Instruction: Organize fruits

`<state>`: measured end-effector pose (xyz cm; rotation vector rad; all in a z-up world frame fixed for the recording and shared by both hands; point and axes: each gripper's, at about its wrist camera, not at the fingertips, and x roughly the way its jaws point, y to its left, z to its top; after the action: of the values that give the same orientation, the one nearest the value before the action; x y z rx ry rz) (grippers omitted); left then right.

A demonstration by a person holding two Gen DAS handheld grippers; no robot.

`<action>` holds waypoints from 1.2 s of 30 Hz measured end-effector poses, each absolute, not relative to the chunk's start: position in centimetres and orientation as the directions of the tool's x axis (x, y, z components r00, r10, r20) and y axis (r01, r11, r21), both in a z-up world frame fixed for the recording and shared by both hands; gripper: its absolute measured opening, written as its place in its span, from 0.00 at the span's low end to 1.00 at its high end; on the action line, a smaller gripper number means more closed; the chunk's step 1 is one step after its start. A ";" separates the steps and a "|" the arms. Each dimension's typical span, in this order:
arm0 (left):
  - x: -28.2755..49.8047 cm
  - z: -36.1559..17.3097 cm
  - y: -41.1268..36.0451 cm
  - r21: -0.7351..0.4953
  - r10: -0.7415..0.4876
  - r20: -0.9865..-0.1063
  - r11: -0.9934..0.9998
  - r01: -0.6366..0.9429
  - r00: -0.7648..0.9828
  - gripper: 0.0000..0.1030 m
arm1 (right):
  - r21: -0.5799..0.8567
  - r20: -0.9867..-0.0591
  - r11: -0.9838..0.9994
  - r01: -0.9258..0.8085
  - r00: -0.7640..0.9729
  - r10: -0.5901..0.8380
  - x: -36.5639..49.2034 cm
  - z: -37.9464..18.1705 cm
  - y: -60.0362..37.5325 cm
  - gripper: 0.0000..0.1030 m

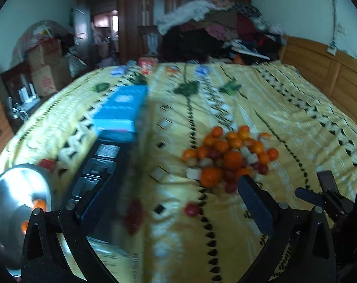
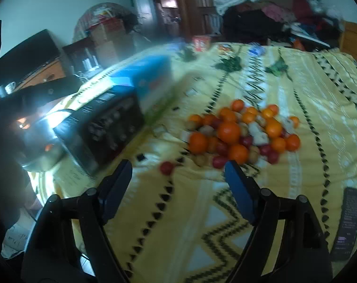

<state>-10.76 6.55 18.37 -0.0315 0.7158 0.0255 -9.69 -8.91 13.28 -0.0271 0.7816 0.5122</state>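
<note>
A pile of fruit (image 1: 230,158) lies on the yellow patterned bedspread (image 1: 284,108): oranges, small red fruits and pale pieces. It also shows in the right wrist view (image 2: 239,132). One red fruit (image 1: 192,209) lies apart, in front of the pile, also in the right wrist view (image 2: 166,167). A steel bowl (image 1: 11,202) at the left holds a few orange fruits. My left gripper (image 1: 176,200) is open and empty, short of the pile. My right gripper (image 2: 178,176) is open and empty, just before the lone red fruit.
A black and blue box (image 1: 112,139) lies left of the fruit, seen also in the right wrist view (image 2: 112,122). A black remote (image 2: 349,221) lies at the right. Clothes (image 1: 216,28) are heaped at the bed's far end. The wooden headboard (image 1: 324,70) runs along the right.
</note>
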 end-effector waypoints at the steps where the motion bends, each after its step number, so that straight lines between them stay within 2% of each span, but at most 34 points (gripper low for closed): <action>1: -9.5 16.4 5.1 -0.013 0.000 -0.692 1.000 -0.012 0.722 1.00 | 0.155 -0.697 0.894 -0.421 0.595 0.401 -9.1 12.2 -10.3 0.79; 7: -5.9 6.6 2.4 0.000 0.021 -0.804 0.999 -0.035 0.594 1.00 | 0.139 -0.789 0.941 -0.308 0.540 0.293 -5.2 6.0 -15.5 0.79; 13: -4.9 2.0 3.0 -0.022 0.041 -0.856 0.993 -0.115 0.516 1.00 | 0.179 -0.813 0.946 -0.272 0.501 0.298 -3.5 3.4 -17.6 0.80; 16: -4.9 1.6 2.6 0.002 0.058 -0.852 0.994 -0.108 0.521 1.00 | 0.178 -0.806 0.943 -0.283 0.507 0.304 -3.4 2.7 -17.7 0.86; 20: -5.1 1.6 2.4 0.006 0.066 -0.846 0.993 -0.116 0.529 1.00 | 0.133 -0.810 0.938 -0.320 0.510 0.289 -3.6 1.9 -16.7 1.00; 36: -4.9 1.1 2.7 -0.008 0.059 -0.820 0.993 -0.115 0.570 1.00 | 0.107 -0.813 0.942 -0.320 0.517 0.268 -3.4 1.4 -16.0 1.00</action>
<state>-4.87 2.66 1.14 -0.0632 0.9592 0.1024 -3.40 -16.01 1.39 -0.0588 0.9649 0.3527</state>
